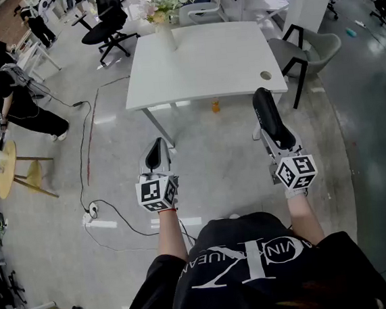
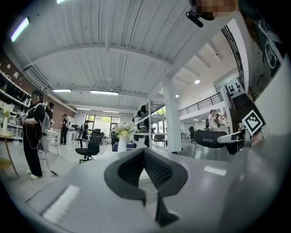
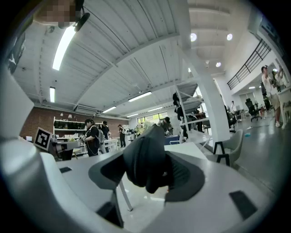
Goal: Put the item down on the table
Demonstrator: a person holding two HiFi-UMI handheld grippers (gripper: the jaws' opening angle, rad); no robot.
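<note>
A black oblong case (image 1: 269, 117) with white lettering on its side is held over the floor, with my right gripper (image 1: 265, 106) shut on it. In the right gripper view the black case (image 3: 144, 164) fills the space between the jaws. It also shows at the right of the left gripper view as a dark case (image 2: 213, 139). My left gripper (image 1: 156, 148) hangs level with it to the left, jaws together and empty; its tips (image 2: 145, 154) meet in its own view. The white table (image 1: 204, 61) stands just ahead of both grippers.
A white vase of flowers (image 1: 164, 14) stands at the table's far left corner, and a round cable hole (image 1: 265, 75) lies near its right edge. A grey chair (image 1: 313, 49) is to the right, a black office chair (image 1: 109, 22) far left. Cables and a power strip (image 1: 99, 222) lie on the floor.
</note>
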